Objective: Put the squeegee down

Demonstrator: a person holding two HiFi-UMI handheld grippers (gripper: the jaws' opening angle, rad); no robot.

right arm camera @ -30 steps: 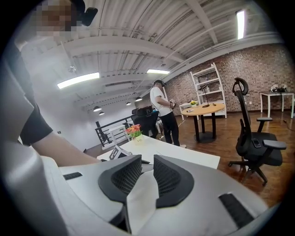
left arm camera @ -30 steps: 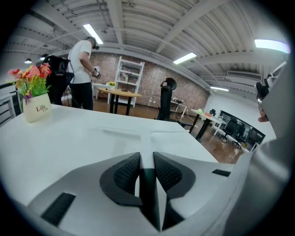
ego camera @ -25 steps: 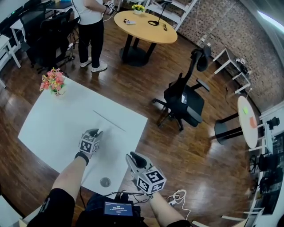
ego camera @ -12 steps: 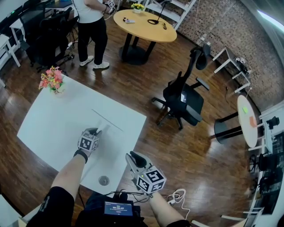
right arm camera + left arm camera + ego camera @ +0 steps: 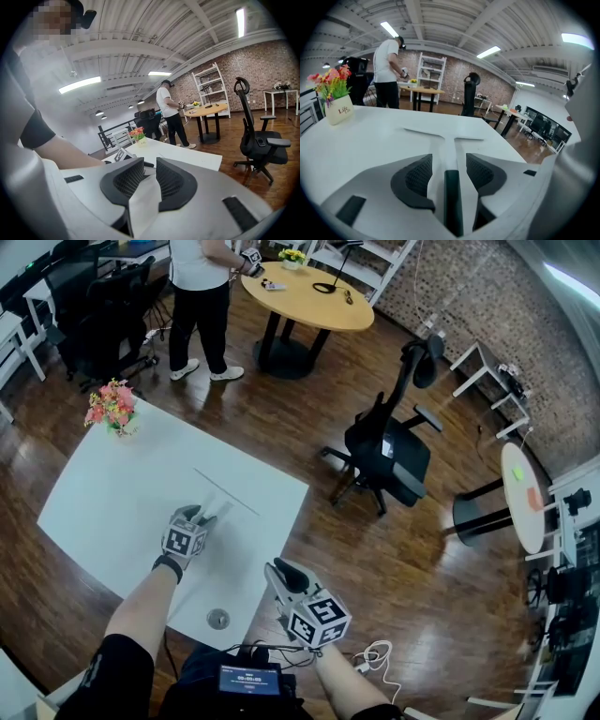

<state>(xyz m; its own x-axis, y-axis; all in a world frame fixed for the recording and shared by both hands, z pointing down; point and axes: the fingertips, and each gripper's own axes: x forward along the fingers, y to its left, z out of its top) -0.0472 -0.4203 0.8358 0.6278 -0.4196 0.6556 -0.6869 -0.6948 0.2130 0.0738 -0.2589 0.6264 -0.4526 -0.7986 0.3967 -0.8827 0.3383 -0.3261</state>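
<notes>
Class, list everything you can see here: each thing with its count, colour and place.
Table: one, white, near left.
Squeegee: one, white, flat on the table.
Flowers: one potted bunch, pink-red, table's far left corner.
Round table: one, wooden, far side.
Office chair: one, black, centre right.
Person: one, white top, beside the round table.
Left gripper: one, grey, jaws just been opening, apart, squeegee handle between them.
Right gripper: one, grey, beyond the table's near edge; white piece between jaws, grip unclear.
</notes>
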